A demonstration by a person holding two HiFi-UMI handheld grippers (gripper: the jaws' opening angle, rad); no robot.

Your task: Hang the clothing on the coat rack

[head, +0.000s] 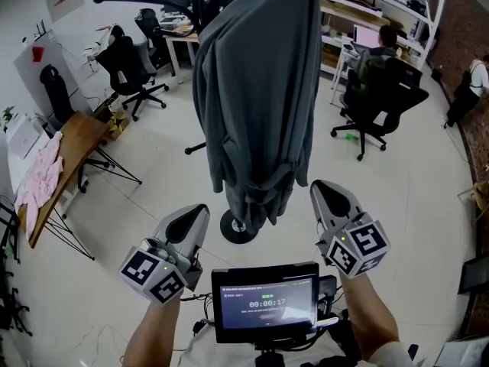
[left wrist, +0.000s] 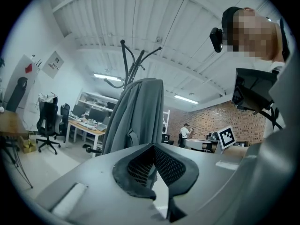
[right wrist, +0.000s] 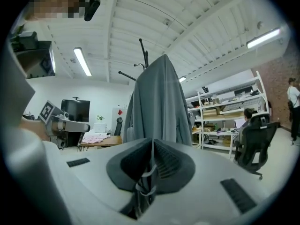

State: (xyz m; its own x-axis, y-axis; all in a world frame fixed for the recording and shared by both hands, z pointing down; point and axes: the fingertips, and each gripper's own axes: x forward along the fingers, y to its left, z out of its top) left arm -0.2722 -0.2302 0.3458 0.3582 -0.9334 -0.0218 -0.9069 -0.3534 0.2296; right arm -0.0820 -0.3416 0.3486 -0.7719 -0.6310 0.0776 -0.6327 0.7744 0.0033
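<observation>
A long grey fabric garment [head: 256, 90] hangs draped over the top of a black metal coat rack [head: 231, 232]. Its folds fall down round the pole and end just above the rack's round base on the pale tiled floor [head: 153, 174]. The left gripper [head: 192, 222] and the right gripper [head: 328, 199] are held level, one on either side of the hem and a little short of it, and neither touches the cloth. In the left gripper view the left gripper's black ribbed pads [left wrist: 166, 165] are clenched together with nothing between them. Beyond them the garment [left wrist: 136, 116] hangs under the rack's bare curved hooks [left wrist: 133, 60]. The right gripper view shows the same: pads [right wrist: 166, 161] pressed tight, the garment [right wrist: 159, 102] standing apart behind. A thin pale strand sits low in the slot between them — possibly part of the gripper itself, but this view does not settle it. A small dark screen [head: 265, 300] sits between the person's forearms. At far left a pink cloth [head: 42, 178] lies on a wooden trestle table [head: 76, 140], and at upper right a person sits in a black office chair [head: 378, 102].
</observation>
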